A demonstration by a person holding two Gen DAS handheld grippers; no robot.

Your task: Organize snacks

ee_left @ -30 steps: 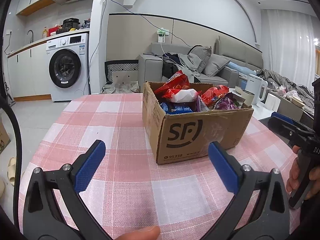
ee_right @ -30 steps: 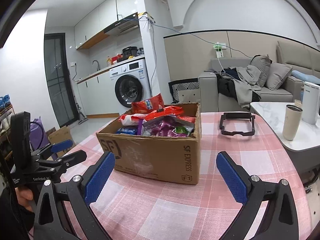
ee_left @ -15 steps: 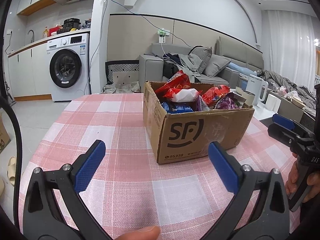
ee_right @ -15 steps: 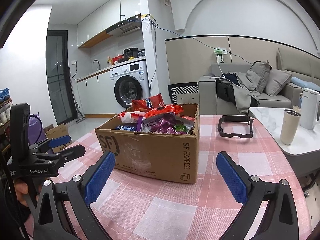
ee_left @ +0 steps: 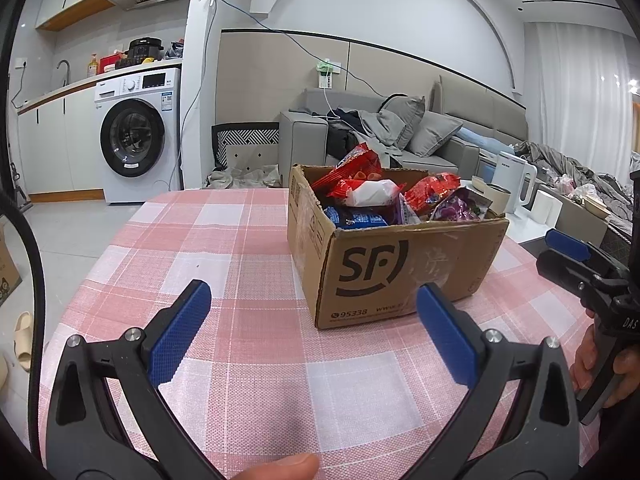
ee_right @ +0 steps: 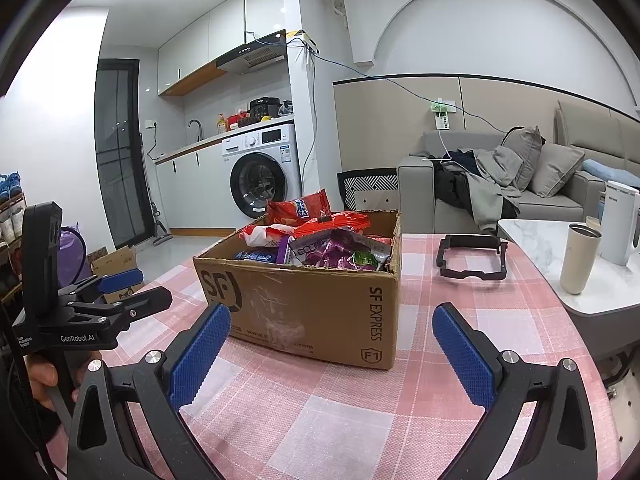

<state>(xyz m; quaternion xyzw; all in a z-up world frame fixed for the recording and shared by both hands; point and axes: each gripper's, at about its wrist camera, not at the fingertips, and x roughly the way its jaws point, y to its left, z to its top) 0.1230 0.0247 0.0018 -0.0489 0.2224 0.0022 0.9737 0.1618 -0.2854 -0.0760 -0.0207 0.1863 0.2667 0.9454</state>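
Note:
A brown cardboard box (ee_left: 404,272) marked SF stands on the pink checked tablecloth (ee_left: 224,264). It holds several snack bags: red ones (ee_left: 356,168), a red-and-white one (ee_left: 368,194), a blue one (ee_left: 354,218) and a purple one (ee_left: 456,210). The same box (ee_right: 304,312) and purple bag (ee_right: 336,250) show in the right wrist view. My left gripper (ee_left: 314,336) is open in front of the box's left front corner, holding nothing. My right gripper (ee_right: 332,354) is open before the box's right front corner, also holding nothing.
A black rectangular frame (ee_right: 472,258) lies on the cloth right of the box. A marble side table (ee_right: 568,280) carries a tumbler (ee_right: 578,258) and a white kettle (ee_right: 618,228). A washing machine (ee_left: 136,136) and a grey sofa (ee_left: 400,136) stand behind.
The right gripper has tilted and risen slightly, so the box sits lower in its view. The left gripper has barely moved. Both stay open.

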